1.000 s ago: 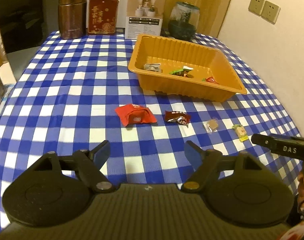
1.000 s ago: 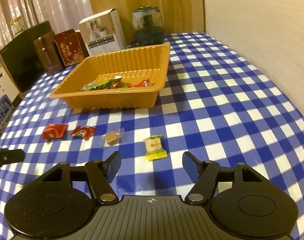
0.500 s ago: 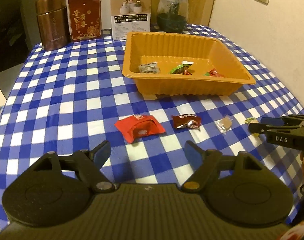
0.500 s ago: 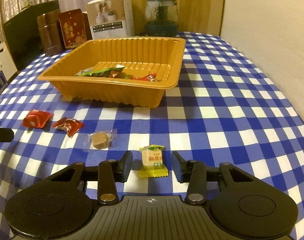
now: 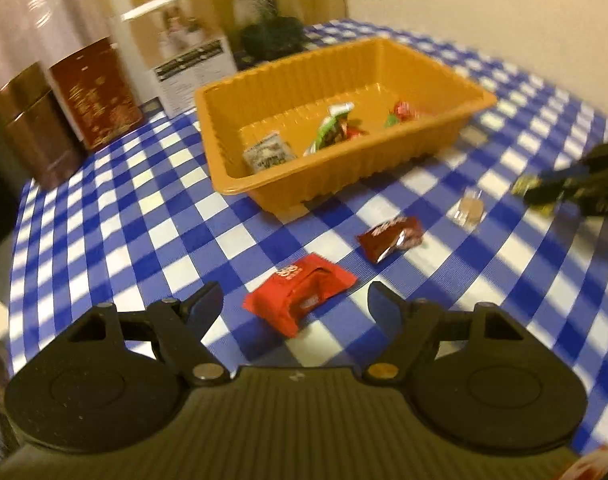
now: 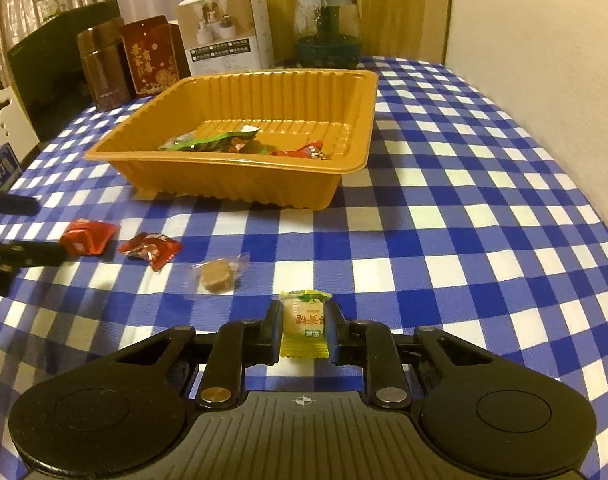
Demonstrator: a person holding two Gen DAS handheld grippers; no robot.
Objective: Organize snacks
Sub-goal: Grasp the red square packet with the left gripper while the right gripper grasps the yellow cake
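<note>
A: Snacks status: yellow-wrapped candy (image 6: 305,326) is pinched between the right gripper (image 6: 304,330) fingers, which have just been closing on it; it's low over the table (image 6: 484,208), can't tell if it's lifted. Left gripper (image 5: 293,306) fingers are spread wide and empty, straddling the red packet (image 5: 299,294) without touching.

B: Risks?

A: Grip sits on the candy body, wrapper tail hangs below the fingers. Slick wrapper could squirm out on a fast swing. On the left, the red packet lies skewed to the fingers, so closing now may shove it or catch just a corner.

B: Neighbours?

A: Dark red wrapper (image 5: 390,236) is near the red packet, apart from it. Clear-wrapped brown candy (image 6: 217,274) lies just beside the right gripper's path, so a low drag could knock it.

B: Clearance to the orange tray (image 6: 356,168)?

A: Near wall stands up from the table and needs a lift over the rim, else the candy clips it. The tray already holds a few snacks, with plenty of bare floor. Checked cloth right of the tray is open. Tins and boxes stand behind it, well apart.
</note>
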